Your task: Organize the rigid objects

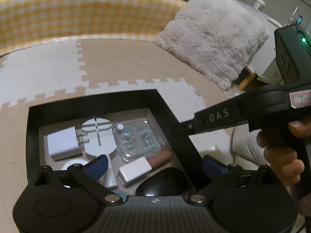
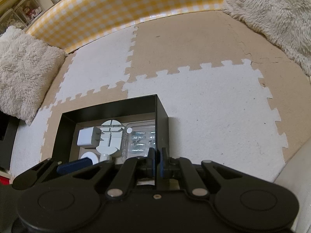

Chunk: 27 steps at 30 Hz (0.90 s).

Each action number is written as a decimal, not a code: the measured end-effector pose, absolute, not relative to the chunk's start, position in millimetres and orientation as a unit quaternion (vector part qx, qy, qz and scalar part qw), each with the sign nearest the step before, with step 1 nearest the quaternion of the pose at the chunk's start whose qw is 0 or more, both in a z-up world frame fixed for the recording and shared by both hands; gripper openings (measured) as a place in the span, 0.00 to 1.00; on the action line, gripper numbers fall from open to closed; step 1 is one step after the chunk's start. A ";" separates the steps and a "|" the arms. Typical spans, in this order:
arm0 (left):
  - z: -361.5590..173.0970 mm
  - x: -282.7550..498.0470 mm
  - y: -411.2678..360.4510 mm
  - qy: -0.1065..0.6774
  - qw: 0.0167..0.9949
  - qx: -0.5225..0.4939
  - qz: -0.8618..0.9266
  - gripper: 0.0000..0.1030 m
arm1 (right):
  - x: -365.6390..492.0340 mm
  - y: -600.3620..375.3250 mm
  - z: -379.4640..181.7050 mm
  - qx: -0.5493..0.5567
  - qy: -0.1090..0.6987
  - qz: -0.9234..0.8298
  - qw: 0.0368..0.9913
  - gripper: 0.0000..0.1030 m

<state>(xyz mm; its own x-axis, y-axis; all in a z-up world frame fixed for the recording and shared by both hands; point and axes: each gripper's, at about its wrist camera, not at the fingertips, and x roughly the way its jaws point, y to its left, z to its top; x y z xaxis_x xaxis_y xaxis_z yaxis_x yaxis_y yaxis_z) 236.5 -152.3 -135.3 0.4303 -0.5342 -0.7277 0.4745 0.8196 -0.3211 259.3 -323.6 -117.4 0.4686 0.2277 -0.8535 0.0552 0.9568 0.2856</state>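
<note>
Low in the left wrist view, spread wide over the near right corner of the black box (image 1: pixel 93 99): the left claw (image 1: pixel 155 161), one blue finger inside the box, the other outside its right wall, pads pressing on nothing. Lying under that gap, a black rounded object (image 1: pixel 161 186) and a white block (image 1: pixel 134 169), probably just set down or next to be nudged into line, though impossible to say which. Clamped tight on the thin right wall of the box, near centre bottom of the right wrist view: the right claw (image 2: pixel 157 153), apparently pinning the light box to the foam floor mat (image 2: pixel 194 106) so it cannot slide while things go in. Reaching in from the right edge of the left wrist view, a hand (image 1: pixel 281 155) around that tool's grip. Packed flat and side by side on the box floor, likely to save room: a white plug charger (image 1: pixel 62 143) at far left with prongs toward a round white disc (image 1: pixel 98 137), a clear case (image 1: pixel 138 139) of small metal parts touching the disc's right side, a pink tube (image 1: pixel 161 156) just below the case against the right wall. Off in the upper right, well apart from the box, a fluffy cushion (image 1: pixel 213 38). No loose items visible outside the box, so probably close to finished.
</note>
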 end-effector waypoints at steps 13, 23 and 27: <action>-120.6 227.5 -141.8 0.453 0.843 -0.023 -0.289 1.00 | 259.1 -323.6 -117.3 0.138 0.512 0.051 0.846 0.06; -106.5 222.1 -124.9 0.451 0.852 -0.029 -0.262 1.00 | 257.6 -320.6 -115.4 0.130 0.509 0.048 0.849 0.05; -98.6 218.2 -116.1 0.444 0.862 -0.026 -0.244 1.00 | 253.5 -318.1 -110.3 0.119 0.505 0.042 0.854 0.05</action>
